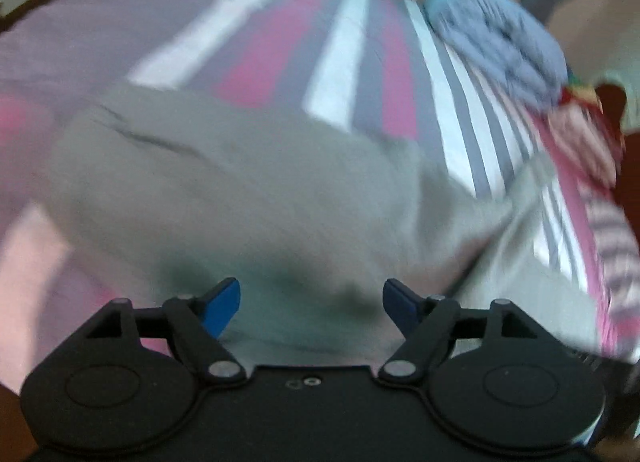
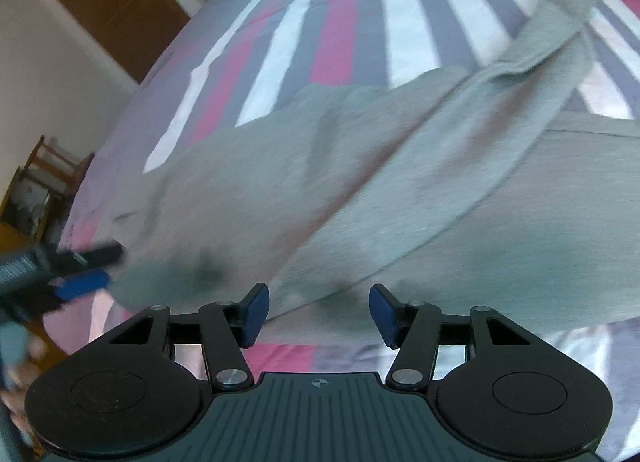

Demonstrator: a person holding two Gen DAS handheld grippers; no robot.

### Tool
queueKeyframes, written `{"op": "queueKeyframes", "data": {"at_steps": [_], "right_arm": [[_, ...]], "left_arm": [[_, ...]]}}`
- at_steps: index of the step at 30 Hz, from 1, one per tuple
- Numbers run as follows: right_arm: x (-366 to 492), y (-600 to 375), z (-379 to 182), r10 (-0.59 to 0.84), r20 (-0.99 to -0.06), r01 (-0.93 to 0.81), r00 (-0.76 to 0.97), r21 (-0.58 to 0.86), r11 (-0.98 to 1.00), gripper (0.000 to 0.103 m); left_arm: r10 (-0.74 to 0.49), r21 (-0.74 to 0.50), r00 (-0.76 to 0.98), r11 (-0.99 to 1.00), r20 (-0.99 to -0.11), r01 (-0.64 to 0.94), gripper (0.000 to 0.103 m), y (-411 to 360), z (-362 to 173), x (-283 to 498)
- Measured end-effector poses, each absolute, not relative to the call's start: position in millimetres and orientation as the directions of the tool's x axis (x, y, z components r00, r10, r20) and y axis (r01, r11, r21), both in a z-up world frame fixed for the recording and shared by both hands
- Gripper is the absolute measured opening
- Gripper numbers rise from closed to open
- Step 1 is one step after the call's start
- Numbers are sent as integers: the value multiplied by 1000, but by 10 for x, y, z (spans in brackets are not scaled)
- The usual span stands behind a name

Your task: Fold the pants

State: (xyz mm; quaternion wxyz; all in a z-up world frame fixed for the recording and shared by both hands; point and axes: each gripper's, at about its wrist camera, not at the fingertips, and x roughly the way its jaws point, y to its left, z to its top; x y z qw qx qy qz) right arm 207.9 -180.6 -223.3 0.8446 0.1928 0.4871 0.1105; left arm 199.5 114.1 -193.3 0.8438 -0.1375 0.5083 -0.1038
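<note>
On the striped bed sheet (image 2: 344, 13) lie the grey pants (image 2: 360, 181), spread across it just ahead of both my grippers.

Pants look partly doubled over, one leg (image 2: 520, 73) running diagonally up to the far right over the rest of the fabric; left wrist view is blurred but shows the same grey cloth (image 1: 240, 189) filling the near middle. My right gripper (image 2: 318, 312) is spread wide, blue pads apart, nothing between them, hovering at the near edge of the pants. My left gripper (image 1: 311, 304) is wide too, empty, low over the cloth; contact I cannot tell. It also shows at the pants' left edge (image 2: 86, 268). Blue-grey garment (image 1: 500, 37) sits far right on the sheet, well apart. Brown door (image 2: 104, 1) stands beyond the bed, wooden chair (image 2: 44, 173) beside the bed's left side.
</note>
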Motion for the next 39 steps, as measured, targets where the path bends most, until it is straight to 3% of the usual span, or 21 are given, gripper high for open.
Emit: {"op": "queueKeyframes", "data": {"at_steps": [7, 11, 13, 20, 24, 25, 26, 28, 31, 34, 39], "right_arm": [[2330, -2329, -2094, 304, -797, 91, 522, 406, 909, 55], [2643, -2432, -2088, 274, -816, 147, 509, 396, 906, 55], [2778, -2377, -2127, 272, -831, 154, 486, 388, 909, 45], [3080, -2228, -2191, 241, -875, 208, 421, 351, 913, 45], [3253, -2148, -2188, 159, -894, 203, 420, 263, 943, 44], [3282, -2155, -2214, 126, -901, 221, 414, 234, 947, 20], [3280, -2187, -2255, 124, -905, 233, 407, 234, 944, 3], [3249, -2228, -2269, 132, -901, 244, 413, 250, 937, 4], [3051, -2213, -2157, 114, -876, 185, 469, 223, 957, 4], [2782, -2348, -2091, 136, -854, 179, 502, 257, 950, 4], [2148, -2592, -2050, 194, -811, 199, 552, 354, 914, 4]], "left_arm": [[-213, -199, 480, 977, -851, 81, 68, 757, -2249, 1894], [-235, -232, 481, 971, -845, 67, 68, 810, -2252, 1879], [-251, -252, 479, 966, -841, 62, 68, 838, -2250, 1864], [-251, -248, 482, 966, -840, 71, 68, 849, -2274, 1854], [-216, -204, 482, 976, -849, 78, 68, 750, -2268, 1843], [-205, -191, 483, 978, -851, 79, 67, 729, -2268, 1841], [-190, -173, 483, 982, -855, 80, 65, 705, -2270, 1838], [-150, -131, 490, 989, -859, 73, 53, 660, -2280, 1835], [-125, -113, 494, 992, -860, 55, 46, 665, -2284, 1841], [-123, -124, 493, 992, -861, 30, 43, 701, -2279, 1855], [-70, -44, 503, 997, -862, 63, 42, 577, -2285, 1832]]}}
